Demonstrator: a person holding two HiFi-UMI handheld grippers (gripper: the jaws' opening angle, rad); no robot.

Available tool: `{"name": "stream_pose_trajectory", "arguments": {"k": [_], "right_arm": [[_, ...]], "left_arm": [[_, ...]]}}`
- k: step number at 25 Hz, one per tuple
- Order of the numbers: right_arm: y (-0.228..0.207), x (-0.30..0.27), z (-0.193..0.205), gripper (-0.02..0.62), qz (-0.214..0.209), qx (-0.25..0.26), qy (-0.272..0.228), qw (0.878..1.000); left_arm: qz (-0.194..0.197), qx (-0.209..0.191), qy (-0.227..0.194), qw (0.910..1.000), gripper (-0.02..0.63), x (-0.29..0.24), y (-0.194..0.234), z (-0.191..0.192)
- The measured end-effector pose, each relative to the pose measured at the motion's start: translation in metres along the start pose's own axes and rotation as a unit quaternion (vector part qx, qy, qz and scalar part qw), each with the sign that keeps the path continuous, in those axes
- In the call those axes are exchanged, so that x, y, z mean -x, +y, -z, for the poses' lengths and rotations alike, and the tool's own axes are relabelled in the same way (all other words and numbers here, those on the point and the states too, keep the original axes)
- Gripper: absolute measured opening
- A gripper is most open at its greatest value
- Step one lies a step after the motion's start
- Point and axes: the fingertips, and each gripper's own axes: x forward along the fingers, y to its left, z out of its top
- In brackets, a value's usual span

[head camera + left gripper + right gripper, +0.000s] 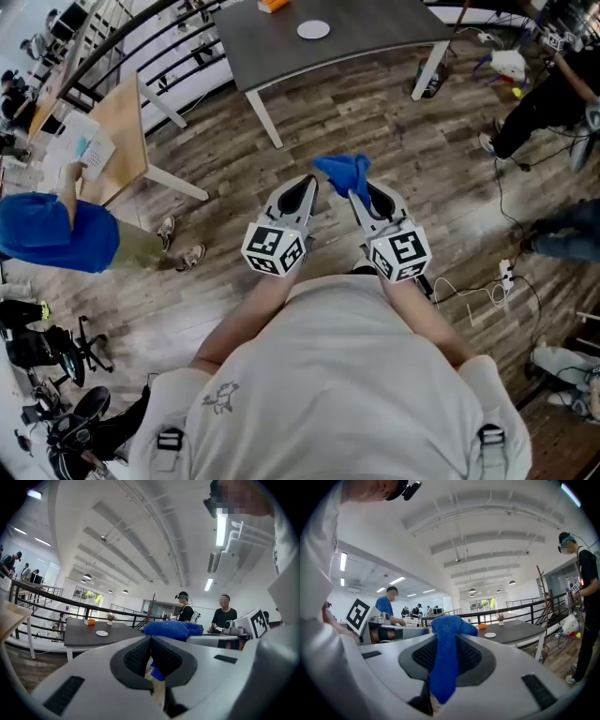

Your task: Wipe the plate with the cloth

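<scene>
A small white plate [313,29] lies on a dark grey table [375,42] some way ahead of me across the wooden floor. It also shows as the plate [101,633] in the left gripper view and the plate [490,635] in the right gripper view. My right gripper [361,189] is shut on a blue cloth [342,172], which bunches above the jaws and hangs down between them as the cloth [444,660]. Beside it, my left gripper [307,185] is held level with its jaws shut on nothing [151,641]. Both grippers are close in front of my chest, far from the table.
An orange object [273,5] sits on the dark table near the plate. A light wooden table [120,131] and a person in blue [56,234] are at the left. Another person in black [548,89] stands at the right, with cables [478,291] on the floor.
</scene>
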Motion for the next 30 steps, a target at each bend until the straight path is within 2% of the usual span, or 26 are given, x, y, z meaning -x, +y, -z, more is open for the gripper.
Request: {"name": "stream_pose_trajectory", "arguments": {"k": [7,13,20,26,30], "right_arm": [[-0.094,-0.007,-0.014,0.087,-0.031,-0.005,0.006,0.999],[-0.131,-0.023,-0.019,0.089,-0.046,-0.019,0.009,0.999],[-0.161,-0.073,-0.020,0.087,-0.052,-0.016,0.019,0.998],[-0.193,-0.151,-0.029,0.088,-0.034,-0.015,0.031,0.999],[-0.213,-0.213,-0.039,0.087,-0.021,-0.020,0.031,0.999]], "left_arm": [[-0.026,0.005,0.001,0.9997,0.008,-0.089,-0.016,-0.002],[-0.038,-0.002,0.010,0.9992,0.008,-0.123,-0.012,-0.009],[-0.042,-0.001,0.003,0.9991,0.008,-0.172,0.033,-0.020],[-0.027,0.020,0.002,0.9994,0.008,-0.234,0.108,-0.036],[-0.010,0.016,0.006,0.9998,0.008,-0.272,0.158,-0.056]]}}
